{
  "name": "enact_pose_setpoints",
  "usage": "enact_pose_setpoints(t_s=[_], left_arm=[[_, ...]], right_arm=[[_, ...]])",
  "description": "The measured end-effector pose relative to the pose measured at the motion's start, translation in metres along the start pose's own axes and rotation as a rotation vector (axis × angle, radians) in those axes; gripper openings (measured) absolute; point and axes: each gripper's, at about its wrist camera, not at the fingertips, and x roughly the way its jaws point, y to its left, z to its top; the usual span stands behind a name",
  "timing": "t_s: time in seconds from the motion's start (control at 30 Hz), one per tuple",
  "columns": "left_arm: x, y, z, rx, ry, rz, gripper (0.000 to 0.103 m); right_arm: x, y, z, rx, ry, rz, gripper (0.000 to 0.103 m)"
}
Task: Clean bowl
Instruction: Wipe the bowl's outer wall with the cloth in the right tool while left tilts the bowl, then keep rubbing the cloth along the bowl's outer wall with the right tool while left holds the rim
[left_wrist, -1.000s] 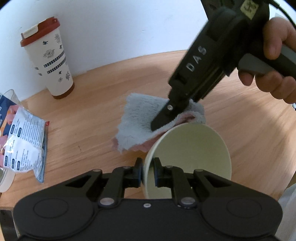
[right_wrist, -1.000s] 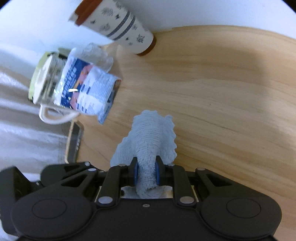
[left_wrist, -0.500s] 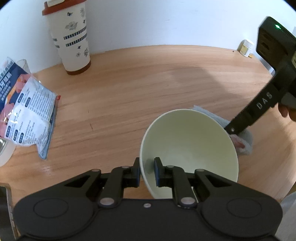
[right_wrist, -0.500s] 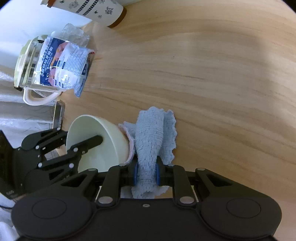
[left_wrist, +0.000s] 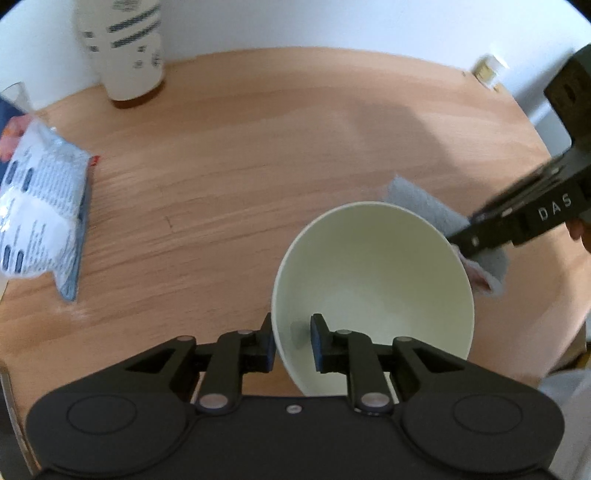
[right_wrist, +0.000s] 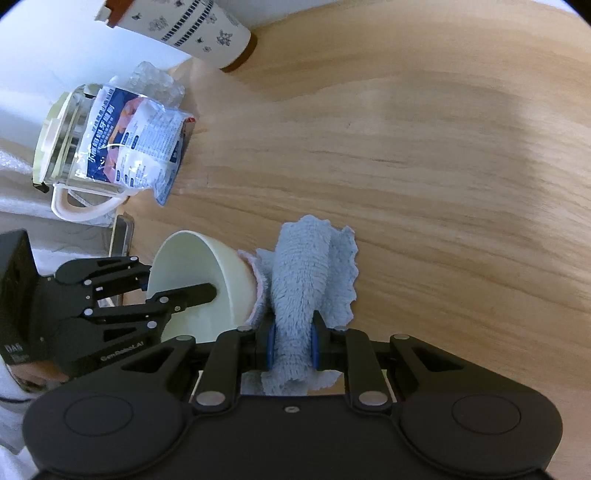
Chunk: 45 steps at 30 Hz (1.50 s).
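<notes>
The left hand-held gripper (left_wrist: 291, 341) is opening astride the pale-green round bowl's (left_wrist: 373, 291) rim; the right hand-held gripper (right_wrist: 291, 349), clenched on the fluffy blue cloth (right_wrist: 303, 280) beside the bowl, should probably wait until it settles.

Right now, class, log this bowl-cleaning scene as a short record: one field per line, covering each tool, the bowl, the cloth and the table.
left tool: jaws opening, bowl rim between them, a gap at the inner pad
right tool: shut on the cloth
bowl: pale, tilted, inside looks empty
cloth: blue, fluffy, beside the bowl's outer wall
table: wooden; patterned cup, snack packet, glass jug at its far side
</notes>
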Motion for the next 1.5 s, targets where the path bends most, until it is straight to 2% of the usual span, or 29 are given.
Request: enact_pose_setpoints(t_s=[0.17,0.27,0.43,0.5,0.63,0.77,0.83,1.0,1.07,1.1,1.2,1.33,1.37,1.47,1.5], left_arm=[[0.003,0.009,0.017,0.057,0.063,-0.033,0.034],[0.003,0.013,0.029,0.109,0.088,-0.062,0.034],[0.011,0.011,0.042,0.216,0.156,-0.088,0.032],[0.016,0.01,0.048,0.24,0.177,-0.091,0.024],[0.022,0.004,0.061,0.301,0.206,-0.104,0.022],[0.023,-0.001,0.067,0.354,0.195,-0.113,0.022],[0.018,-0.002,0.066,0.376,0.163,-0.113,0.02],[-0.001,-0.004,0.061,0.384,0.056,-0.091,0.008],[-0.01,-0.003,0.059,0.401,-0.001,-0.059,0.008],[-0.015,-0.005,0.055,0.43,-0.05,-0.011,0.007],[-0.027,-0.002,0.045,0.426,-0.153,0.045,0.009],[-0.039,0.005,0.023,0.448,-0.27,0.073,0.01],[-0.04,0.006,0.019,0.442,-0.277,0.073,0.01],[-0.04,0.006,0.01,0.434,-0.301,0.077,0.01],[-0.039,0.004,0.007,0.436,-0.311,0.081,0.01]], right_arm=[[-0.013,0.003,-0.008,-0.008,-0.077,-0.067,0.021],[-0.024,-0.001,-0.014,0.008,-0.106,-0.118,0.021],[-0.035,-0.01,-0.023,0.066,-0.145,-0.041,0.021],[-0.037,-0.011,-0.026,0.084,-0.155,-0.03,0.021],[-0.038,-0.014,-0.032,0.128,-0.174,-0.034,0.021],[-0.042,-0.019,-0.035,0.16,-0.188,-0.041,0.021],[-0.043,-0.02,-0.036,0.176,-0.196,-0.037,0.021],[-0.048,-0.022,-0.036,0.202,-0.228,-0.029,0.021],[-0.052,-0.022,-0.033,0.206,-0.246,-0.03,0.021],[-0.055,-0.022,-0.031,0.208,-0.258,-0.03,0.021],[-0.065,-0.021,-0.025,0.208,-0.298,-0.014,0.021],[-0.076,-0.021,-0.018,0.242,-0.358,0.051,0.021],[-0.077,-0.021,-0.017,0.254,-0.368,0.064,0.021],[-0.074,-0.021,-0.005,0.327,-0.386,0.177,0.021],[-0.073,-0.02,-0.005,0.33,-0.384,0.183,0.022]])
